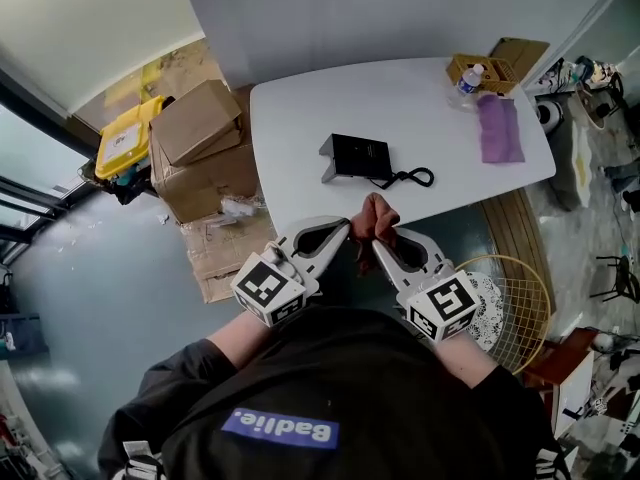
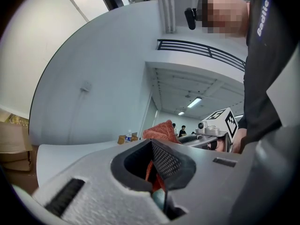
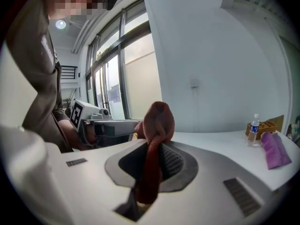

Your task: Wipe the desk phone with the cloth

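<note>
We see brown cardboard boxes (image 1: 200, 143) stacked well off to the left of the jaws, matte and square-edged. Our left gripper (image 1: 347, 234) is pale grey moulded plastic with a cross-hatched pad inside. Its jaws are pressed together on one end of the cloth (image 1: 372, 216), a rust-orange, nubby piece bunched into a soft knot between the two grippers. Our right gripper (image 1: 380, 246), in the same plastic shell, pinches the other end: a strip runs back between its jaws and a rounded lump stands above them. Ahead of both jaw tips and apart from them, the desk phone (image 1: 357, 157) lies on the smooth white table (image 1: 300, 118). It is a flat, matte black slab with a looped black cord (image 1: 415, 178) at its right. Farther ahead and to the right of the jaws lie a limp purple cloth (image 1: 498, 128) and a clear water bottle (image 1: 469, 78)
</note>
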{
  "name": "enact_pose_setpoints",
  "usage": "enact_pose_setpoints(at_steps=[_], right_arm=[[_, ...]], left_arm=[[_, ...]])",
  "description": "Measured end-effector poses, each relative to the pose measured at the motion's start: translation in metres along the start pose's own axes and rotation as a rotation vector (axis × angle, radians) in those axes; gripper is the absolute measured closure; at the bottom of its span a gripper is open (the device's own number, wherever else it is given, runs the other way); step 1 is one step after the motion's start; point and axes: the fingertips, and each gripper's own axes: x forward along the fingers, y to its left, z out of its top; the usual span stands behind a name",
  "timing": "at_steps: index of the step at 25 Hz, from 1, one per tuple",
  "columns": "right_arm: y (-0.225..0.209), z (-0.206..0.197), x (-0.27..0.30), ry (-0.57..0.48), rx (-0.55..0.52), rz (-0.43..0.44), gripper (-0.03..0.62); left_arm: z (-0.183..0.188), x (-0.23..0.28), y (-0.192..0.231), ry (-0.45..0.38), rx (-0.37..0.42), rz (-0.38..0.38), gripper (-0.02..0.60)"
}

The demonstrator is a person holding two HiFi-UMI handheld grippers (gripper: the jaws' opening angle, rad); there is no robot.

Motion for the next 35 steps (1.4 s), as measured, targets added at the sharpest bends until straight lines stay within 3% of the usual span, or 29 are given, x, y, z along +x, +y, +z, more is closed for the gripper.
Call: enact_pose_setpoints(at_steps=[9, 21, 35], right_arm=[[-0.039, 0.012, 0.052, -0.005, 0.021, 0.019, 0.525], [-0.115, -0.001, 0.101, 0.039, 0.035, 0.199, 0.525], [-0.172, -0.018, 0.175, 0.093, 0.007, 0.276, 0.525]], left_arm=[[0.002, 0.026, 0.051, 0.035, -0.011, 0.021, 0.575], [-0.023, 0.077, 0.105, 0.113, -0.083, 0.221, 0.575], [-0.03, 0.113, 0.158, 0.089, -0.118, 0.357, 0.575]])
